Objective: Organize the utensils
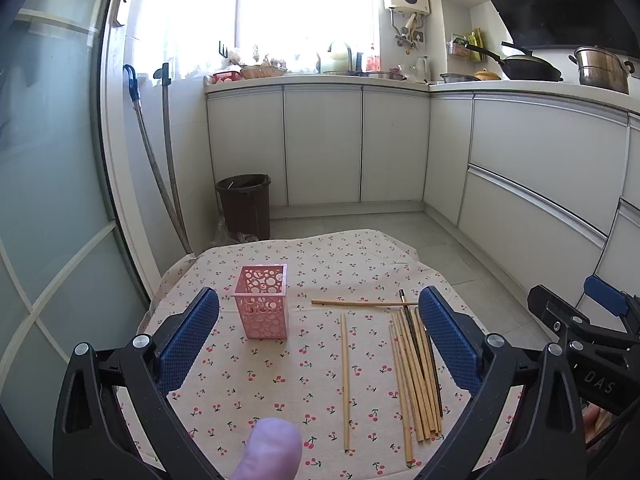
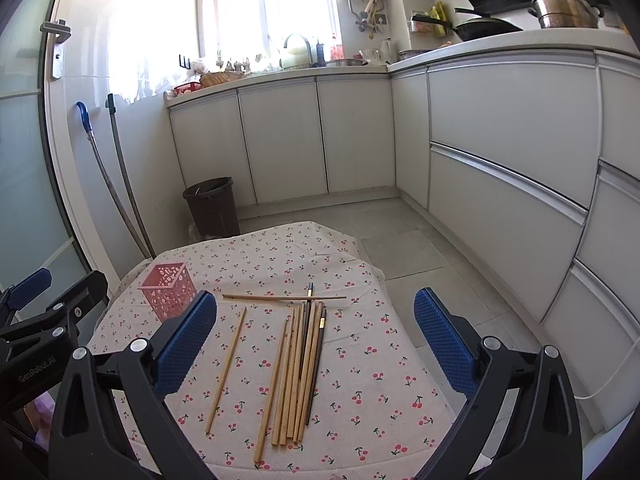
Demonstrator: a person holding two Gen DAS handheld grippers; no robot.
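A pink perforated holder (image 1: 264,303) stands upright and empty on the cherry-print cloth (image 1: 280,368); it also shows at the left in the right wrist view (image 2: 169,294). A bundle of wooden and dark chopsticks (image 1: 416,372) lies to its right, seen centrally in the right wrist view (image 2: 298,368). One single chopstick (image 1: 345,380) lies apart (image 2: 227,368), another lies crosswise (image 1: 362,302) (image 2: 284,298). My left gripper (image 1: 320,332) is open above the cloth, empty. My right gripper (image 2: 316,336) is open above the bundle, empty.
A dark waste bin (image 1: 246,204) stands on the floor behind the table. Two mop handles (image 1: 168,168) lean against the left wall. White cabinets (image 1: 320,144) run along the back and right. The cloth's edges (image 2: 372,272) drop off to tiled floor.
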